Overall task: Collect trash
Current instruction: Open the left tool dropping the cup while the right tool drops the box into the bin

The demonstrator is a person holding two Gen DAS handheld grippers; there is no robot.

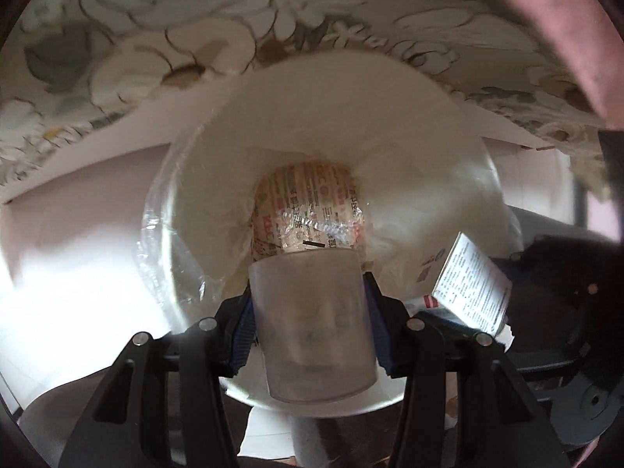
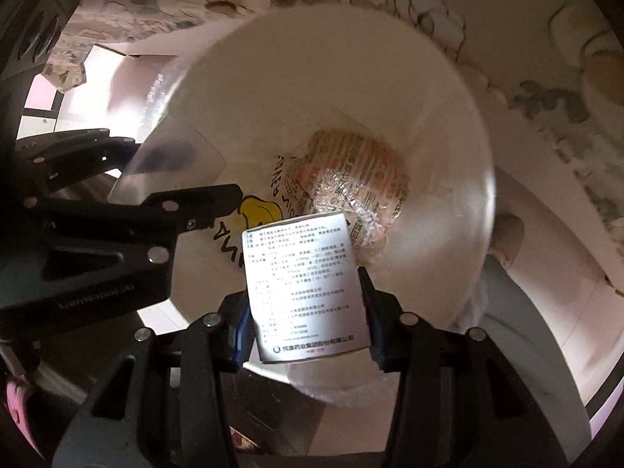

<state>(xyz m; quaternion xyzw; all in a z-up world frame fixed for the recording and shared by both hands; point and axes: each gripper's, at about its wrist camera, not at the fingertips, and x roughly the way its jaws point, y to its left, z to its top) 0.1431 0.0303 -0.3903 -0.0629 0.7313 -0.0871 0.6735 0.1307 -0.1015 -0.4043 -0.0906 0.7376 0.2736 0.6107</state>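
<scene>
Left wrist view: left gripper [image 1: 310, 304] pointing steeply down, clamped on a translucent plastic cup [image 1: 312, 327], both pads pressed against its sides. Directly beneath, a white bin [image 1: 331, 89] lined with a clear bag [image 1: 156, 226]; at its bottom, a crumpled printed wrapper [image 1: 308, 210]. Off to the right, a small printed carton [image 1: 472, 288] poised over the bin's rim. Behind the bin, a floral cloth [image 1: 156, 19].

Right wrist view: right gripper [image 2: 306, 312] gripping that printed carton [image 2: 304, 288] by its two side faces, jaws narrowed onto it, hanging above the bin [image 2: 429, 97] mouth. Down inside, the wrapper [image 2: 351, 179] again, next to a yellow print [image 2: 261, 210] on the liner. At left, the left gripper [image 2: 163, 179] with the cup [image 2: 171, 156], also over the opening.
</scene>
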